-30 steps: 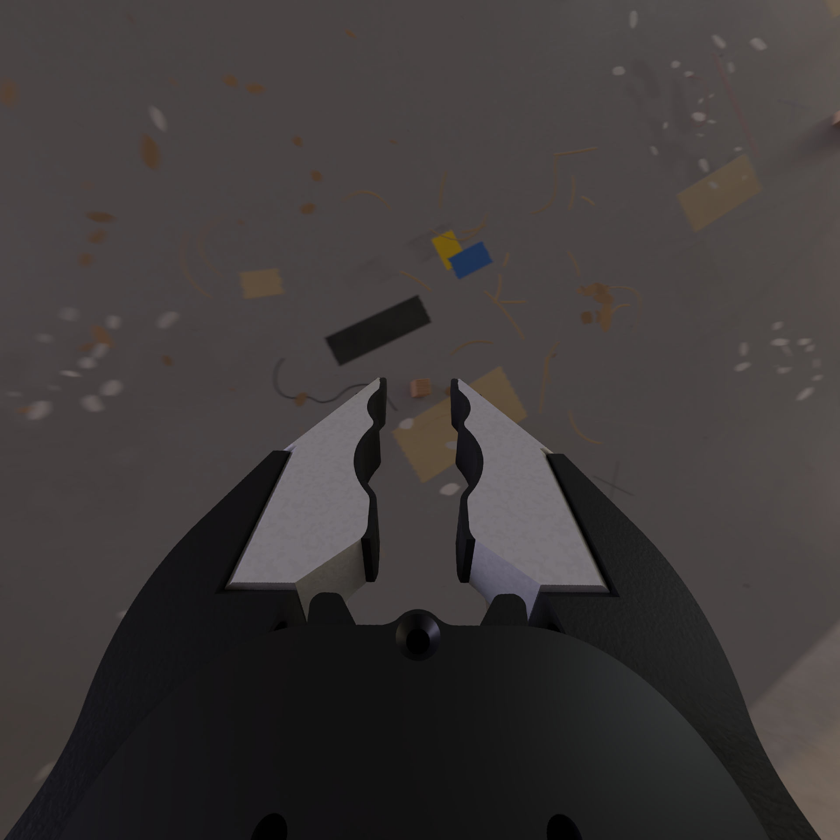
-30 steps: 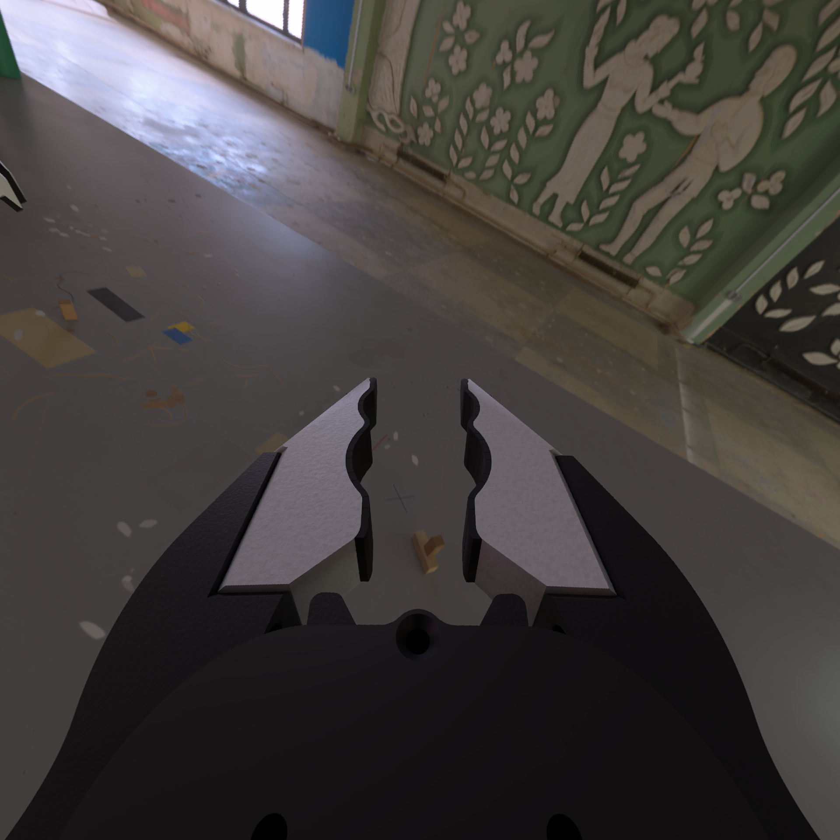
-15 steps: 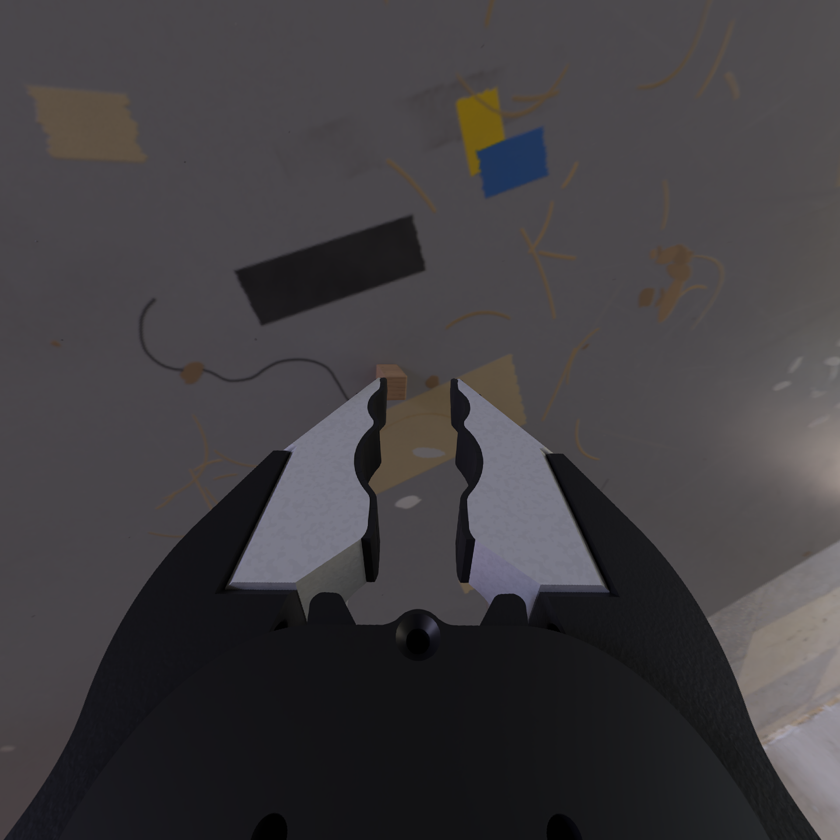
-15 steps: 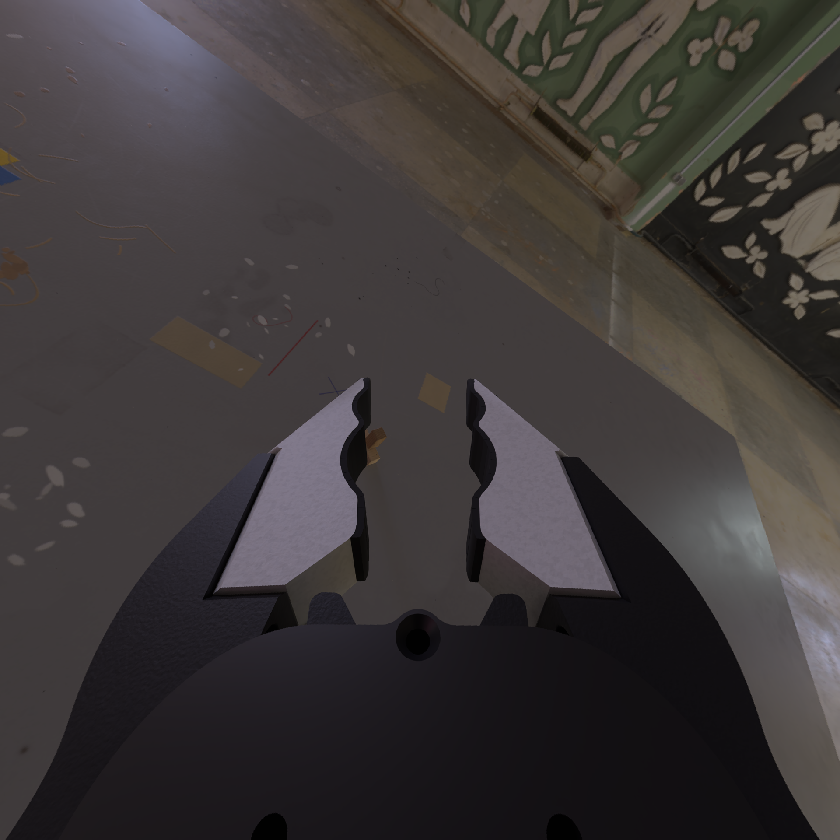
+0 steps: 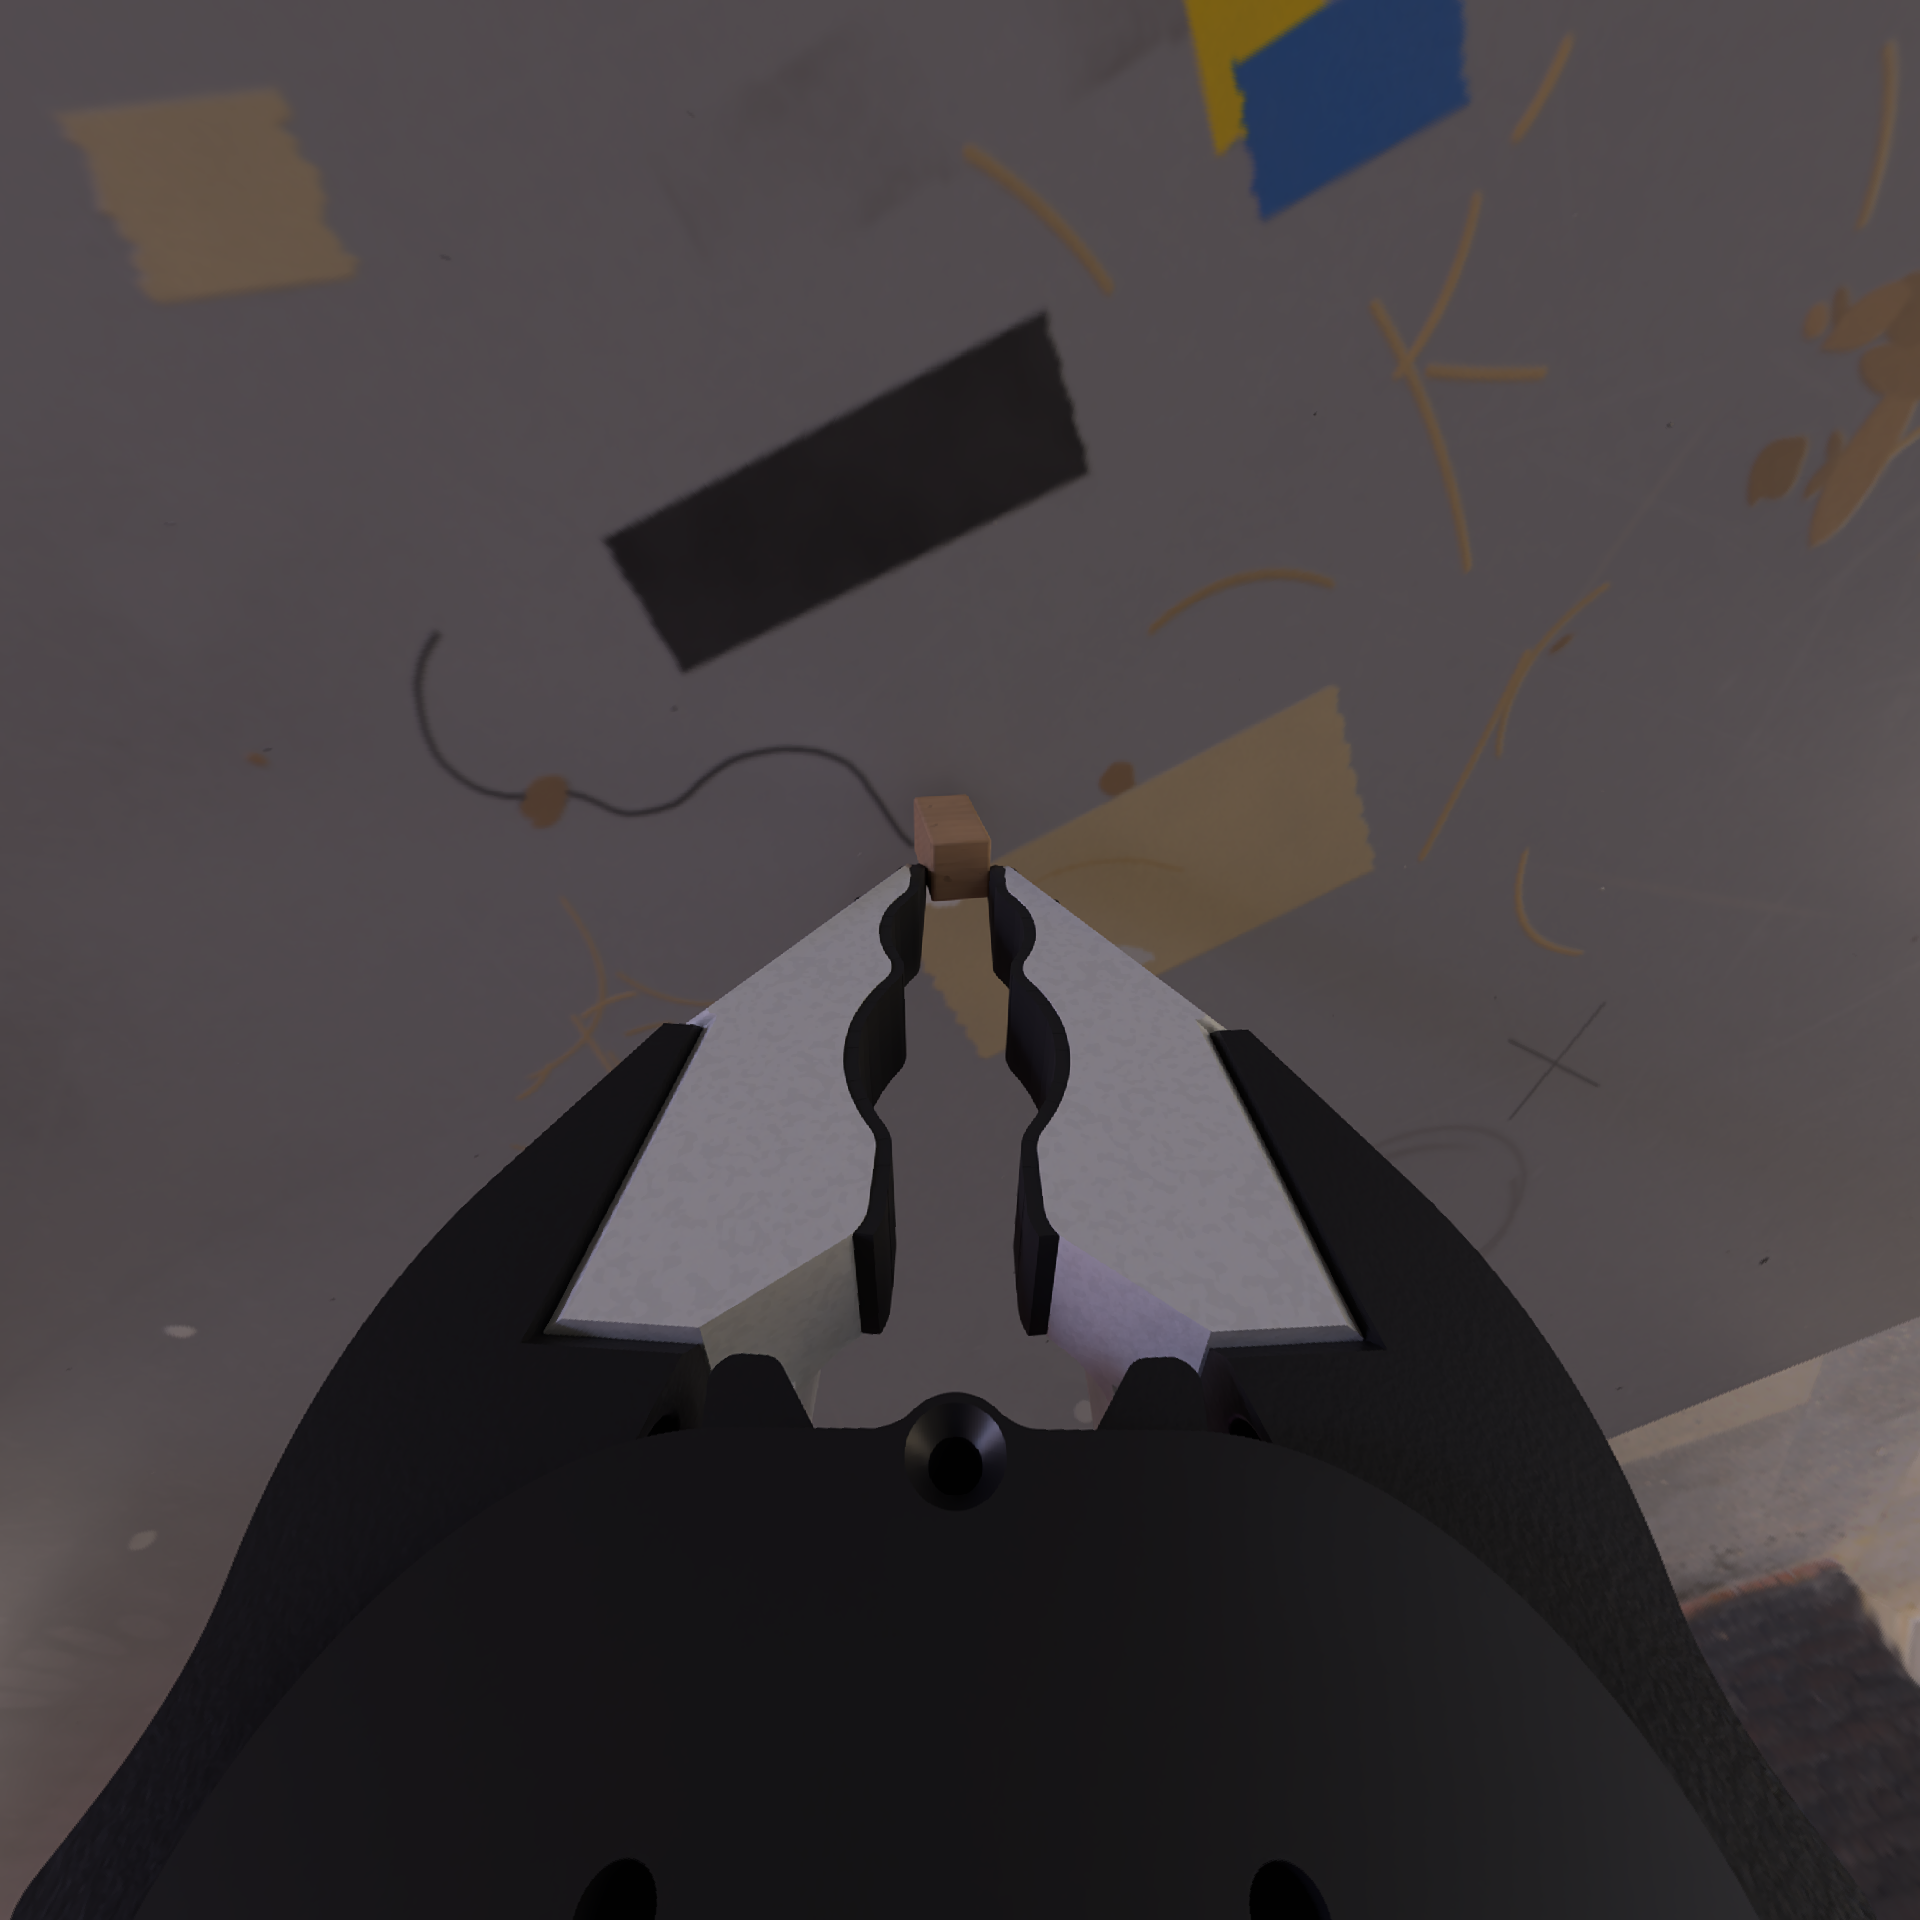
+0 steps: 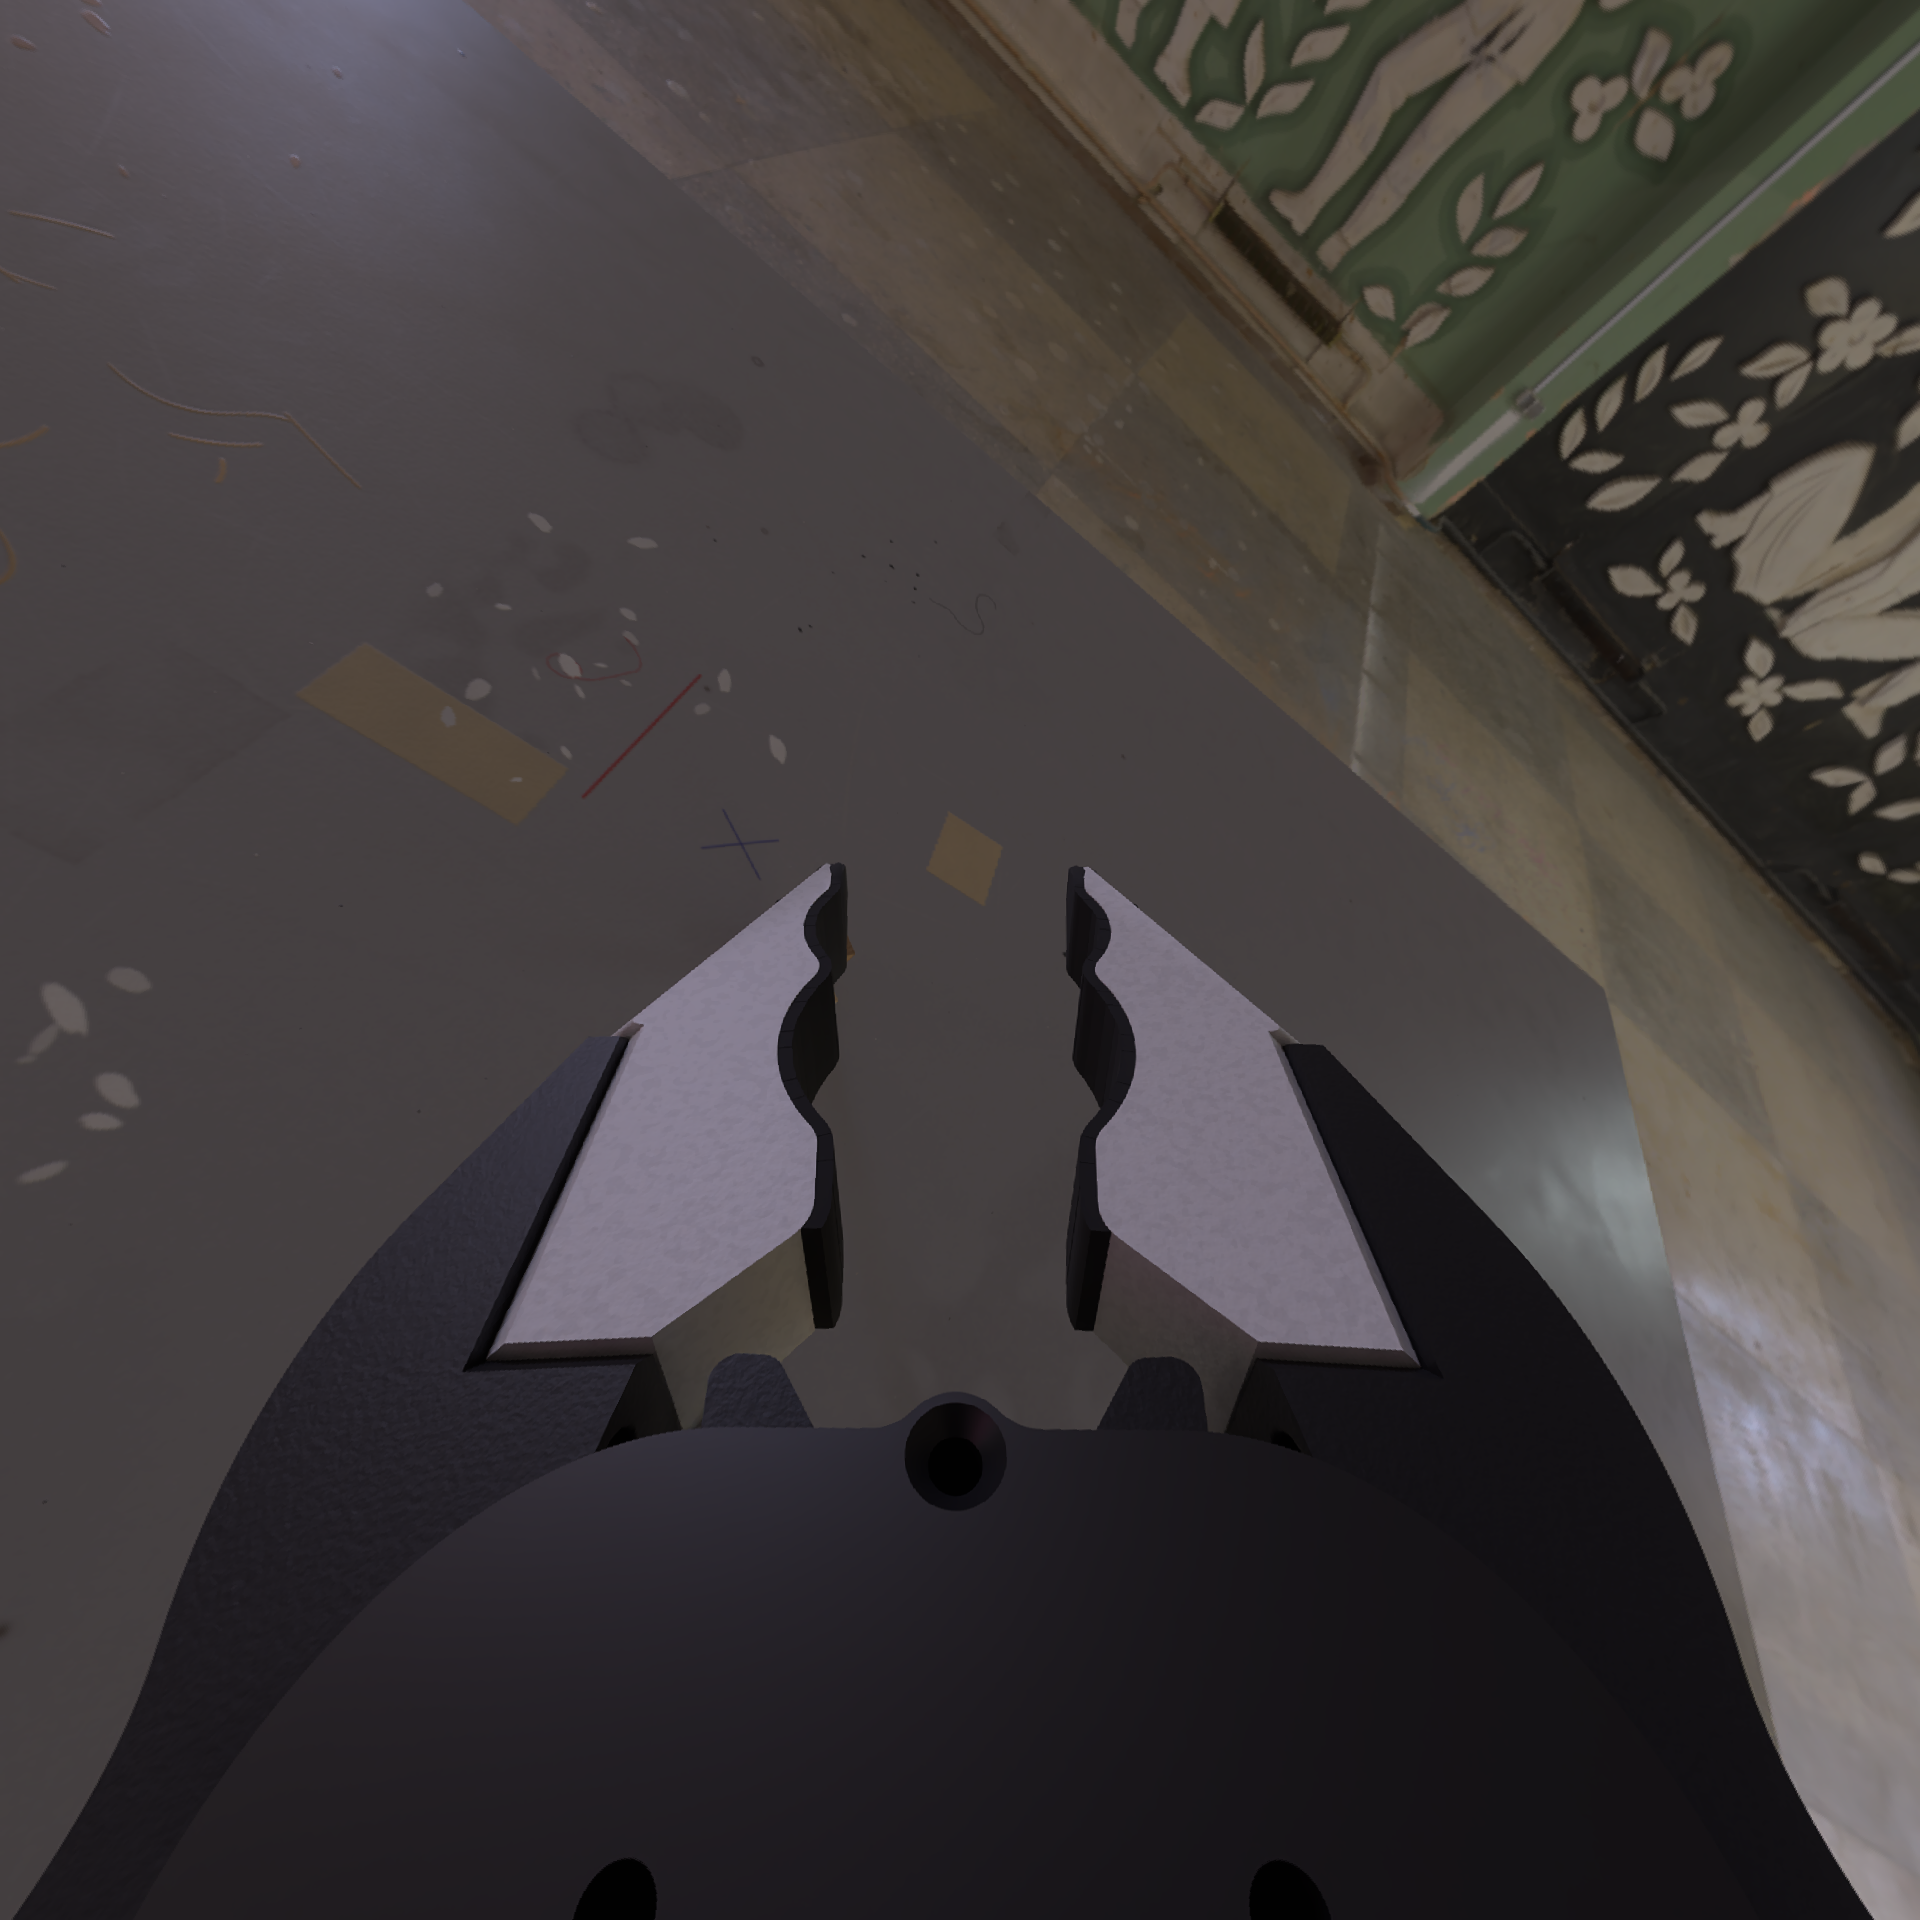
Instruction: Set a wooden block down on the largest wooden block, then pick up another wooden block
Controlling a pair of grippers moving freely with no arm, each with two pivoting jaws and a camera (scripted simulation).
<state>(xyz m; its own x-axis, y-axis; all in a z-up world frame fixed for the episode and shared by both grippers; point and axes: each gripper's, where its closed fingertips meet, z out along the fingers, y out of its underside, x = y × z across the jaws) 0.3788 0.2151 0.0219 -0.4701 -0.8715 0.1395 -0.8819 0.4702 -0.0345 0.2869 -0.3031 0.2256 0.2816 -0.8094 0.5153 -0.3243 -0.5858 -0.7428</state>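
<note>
- The left gripper [image 5: 956, 881] is reaching down toward the grey table [image 5: 312, 727], and its two fingertips [image 5: 916, 883] are sitting on either side of a small wooden block [image 5: 949, 844] at the middle of the left wrist view.
- The jaws are drawn close around the block's near end, touching or all but touching it; whether the block is already being lifted or is resting on the table cannot be told from this view.
- The step in hand is judged to be the grasp of this block. To do it well, the gripper is best squeezing squarely on the two flat side faces, with the block seated a little deeper between the pads, since only the very tips are meeting it now and a tip pinch could let so small a piece twist or pop out.
- The block is lying just beside a tan tape patch [image 5: 1226, 831] to its right, with a black tape strip [image 5: 847, 488] in the upper middle of the frame.
- The right gripper [image 6: 956, 883] is hanging over the table near its far edge with its jaws standing apart and nothing between them.
- A small tan square [image 6: 964, 854] is showing just beyond the right gripper's tips, and a sliver of orange is peeking past the left finger; what that sliver is cannot be told.
- The largest block is not showing in either view.
</note>
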